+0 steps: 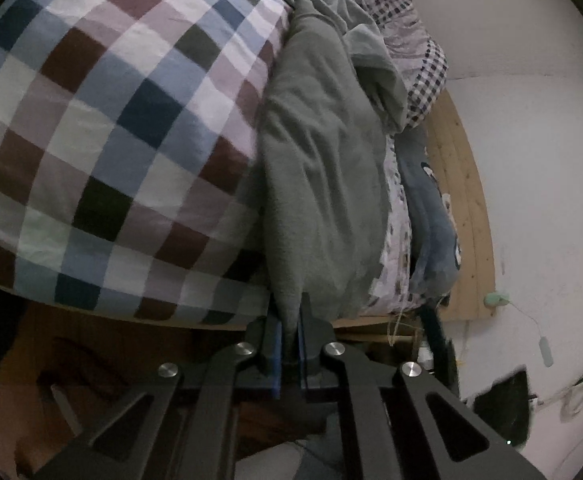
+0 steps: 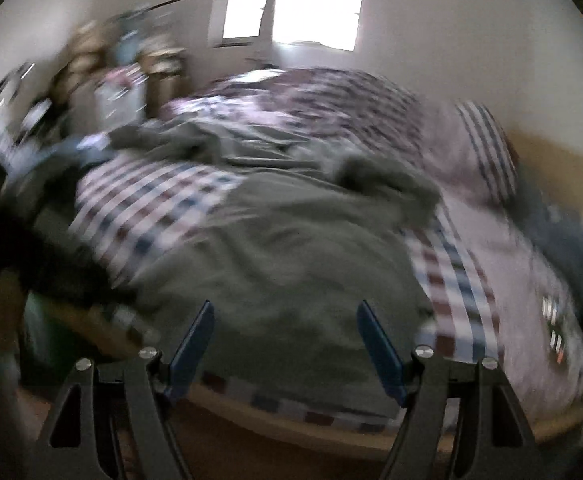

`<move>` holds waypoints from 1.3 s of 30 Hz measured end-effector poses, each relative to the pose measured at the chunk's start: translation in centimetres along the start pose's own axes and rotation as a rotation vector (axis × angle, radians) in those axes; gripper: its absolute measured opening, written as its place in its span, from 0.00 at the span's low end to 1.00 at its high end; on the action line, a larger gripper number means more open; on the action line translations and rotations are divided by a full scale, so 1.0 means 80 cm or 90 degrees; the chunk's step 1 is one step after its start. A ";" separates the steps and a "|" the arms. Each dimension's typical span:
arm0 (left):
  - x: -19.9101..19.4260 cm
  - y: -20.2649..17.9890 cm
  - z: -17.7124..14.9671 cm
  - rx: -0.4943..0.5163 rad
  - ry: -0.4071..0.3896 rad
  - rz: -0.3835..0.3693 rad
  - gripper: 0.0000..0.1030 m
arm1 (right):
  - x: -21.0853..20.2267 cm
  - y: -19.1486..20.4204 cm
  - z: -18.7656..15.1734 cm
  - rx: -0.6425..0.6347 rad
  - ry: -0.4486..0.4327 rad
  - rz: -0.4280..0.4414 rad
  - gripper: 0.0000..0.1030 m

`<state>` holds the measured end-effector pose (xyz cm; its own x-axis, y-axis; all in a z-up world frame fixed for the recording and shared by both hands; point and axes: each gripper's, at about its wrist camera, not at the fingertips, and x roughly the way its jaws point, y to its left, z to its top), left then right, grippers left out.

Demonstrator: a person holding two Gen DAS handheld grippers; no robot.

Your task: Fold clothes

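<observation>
Left wrist view: left gripper (image 1: 290, 344) clamped on grey garment (image 1: 319, 184) edge, frame bottom centre; garment runs up centre over checked bedcover (image 1: 103, 128), likely held for folding.

Right wrist view, blurred: right gripper (image 2: 287, 344) jaws spread, empty; grey garment (image 2: 275, 264) at centre, likely next grasp target.

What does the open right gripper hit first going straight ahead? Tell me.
Most likely the grey-green garment spread on the checked bedspread. The right gripper is open and empty, its line running onto that cloth near the bed's edge. The picture is blurred, so depth is uncertain.
</observation>
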<state>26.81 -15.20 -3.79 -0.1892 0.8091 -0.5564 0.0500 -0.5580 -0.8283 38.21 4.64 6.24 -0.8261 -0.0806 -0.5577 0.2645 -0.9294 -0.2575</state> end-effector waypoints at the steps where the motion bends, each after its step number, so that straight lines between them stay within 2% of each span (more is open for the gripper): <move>1: -0.001 -0.004 0.000 -0.003 0.001 0.002 0.04 | -0.001 0.017 -0.002 -0.040 0.000 -0.002 0.79; 5: 0.004 -0.026 -0.002 -0.012 0.010 -0.006 0.03 | 0.011 0.081 -0.021 -0.229 0.003 -0.066 0.80; 7: -0.001 -0.036 -0.001 -0.011 0.012 -0.011 0.03 | 0.019 0.098 -0.028 -0.279 0.001 -0.094 0.80; 9: -0.005 -0.046 0.000 -0.010 0.014 -0.017 0.03 | 0.027 0.106 -0.033 -0.311 -0.014 -0.146 0.80; 14: -0.018 -0.066 0.003 -0.003 0.015 -0.039 0.03 | 0.044 0.104 -0.024 -0.294 -0.061 -0.209 0.81; 20: -0.018 -0.082 0.010 -0.003 0.029 -0.052 0.03 | 0.074 0.127 -0.021 -0.358 -0.102 -0.239 0.81; 25: -0.017 -0.092 0.015 0.002 0.038 -0.064 0.03 | 0.100 0.127 -0.010 -0.380 -0.109 -0.263 0.80; 27: -0.017 -0.092 0.017 -0.001 0.044 -0.068 0.03 | 0.109 0.128 -0.008 -0.396 -0.102 -0.266 0.76; 28: -0.017 -0.090 0.018 -0.003 0.045 -0.071 0.03 | 0.114 0.129 -0.007 -0.404 -0.099 -0.267 0.64; 29: -0.016 -0.089 0.018 -0.004 0.047 -0.073 0.03 | 0.118 0.130 -0.006 -0.412 -0.096 -0.268 0.46; 31: -0.014 -0.088 0.020 -0.005 0.052 -0.076 0.03 | 0.127 0.132 -0.005 -0.429 -0.089 -0.270 0.31; 32: -0.013 -0.088 0.022 -0.002 0.056 -0.076 0.03 | 0.133 0.130 -0.003 -0.424 -0.081 -0.277 0.16; 33: -0.013 -0.089 0.024 0.004 0.060 -0.076 0.03 | 0.135 0.127 0.000 -0.413 -0.073 -0.273 0.08; 34: -0.013 -0.088 0.026 0.007 0.060 -0.080 0.04 | 0.136 0.123 0.004 -0.402 -0.065 -0.264 0.08; 36: -0.016 -0.084 0.035 0.006 0.053 -0.085 0.11 | 0.133 0.116 0.011 -0.374 -0.058 -0.240 0.07; 37: -0.020 -0.082 0.042 0.007 0.042 -0.084 0.30 | 0.131 0.112 0.014 -0.360 -0.057 -0.231 0.07; 38: -0.023 -0.080 0.049 0.008 0.031 -0.083 0.59 | 0.128 0.108 0.018 -0.345 -0.058 -0.223 0.07; 39: -0.026 -0.078 0.056 0.011 0.018 -0.085 0.69 | 0.125 0.103 0.022 -0.326 -0.058 -0.216 0.07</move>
<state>22.51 -14.20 2.85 -0.1661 0.8807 -0.4437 0.0097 -0.4484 -0.8938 31.25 -4.46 -0.08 -0.9393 0.1378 -0.3143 0.1658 -0.6198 -0.7671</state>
